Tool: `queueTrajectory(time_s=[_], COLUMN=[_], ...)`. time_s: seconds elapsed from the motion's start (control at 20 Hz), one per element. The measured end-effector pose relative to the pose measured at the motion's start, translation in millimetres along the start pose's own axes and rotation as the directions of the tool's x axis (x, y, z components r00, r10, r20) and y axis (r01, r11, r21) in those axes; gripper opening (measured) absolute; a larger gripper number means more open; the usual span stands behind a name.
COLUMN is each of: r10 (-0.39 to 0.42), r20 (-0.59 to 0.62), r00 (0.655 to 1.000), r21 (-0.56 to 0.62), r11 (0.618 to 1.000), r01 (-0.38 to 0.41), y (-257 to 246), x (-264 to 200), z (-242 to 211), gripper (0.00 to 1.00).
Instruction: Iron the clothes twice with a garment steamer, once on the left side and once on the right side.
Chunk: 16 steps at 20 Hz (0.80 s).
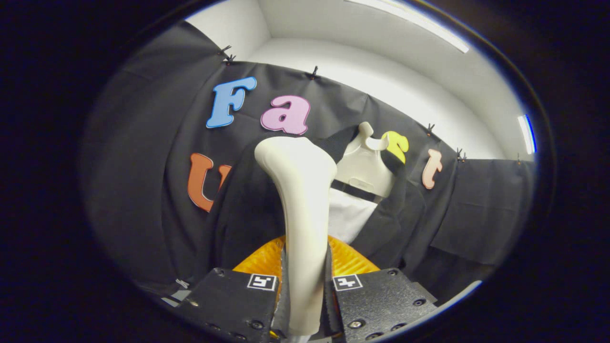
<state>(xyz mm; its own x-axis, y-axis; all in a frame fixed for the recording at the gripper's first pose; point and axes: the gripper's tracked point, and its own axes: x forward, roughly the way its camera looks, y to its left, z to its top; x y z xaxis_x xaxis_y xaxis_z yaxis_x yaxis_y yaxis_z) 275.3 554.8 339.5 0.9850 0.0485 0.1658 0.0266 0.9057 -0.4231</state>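
My gripper is shut on the cream handle of the garment steamer, which stands up between the fingers and widens to a head at the top. Just beyond it hangs a dark jacket on a white hanger, with a white lining or shirt showing in the open front. The steamer head is up against the jacket's left shoulder and chest. An orange ribbed part shows behind the handle, just above the fingers.
The jacket hangs in front of the booth's black cloth wall. White walls and ceiling with light strips rise above the cloth.
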Motion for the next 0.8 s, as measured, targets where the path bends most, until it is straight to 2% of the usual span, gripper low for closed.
queueTrajectory(time_s=[0.8], r10=[0.003], r20=[-0.096], r00=[0.995], r21=[-0.06], r11=[0.998], r01=[-0.009], y=[27.1], x=[-7.7], z=[-91.8], gripper=[0.3])
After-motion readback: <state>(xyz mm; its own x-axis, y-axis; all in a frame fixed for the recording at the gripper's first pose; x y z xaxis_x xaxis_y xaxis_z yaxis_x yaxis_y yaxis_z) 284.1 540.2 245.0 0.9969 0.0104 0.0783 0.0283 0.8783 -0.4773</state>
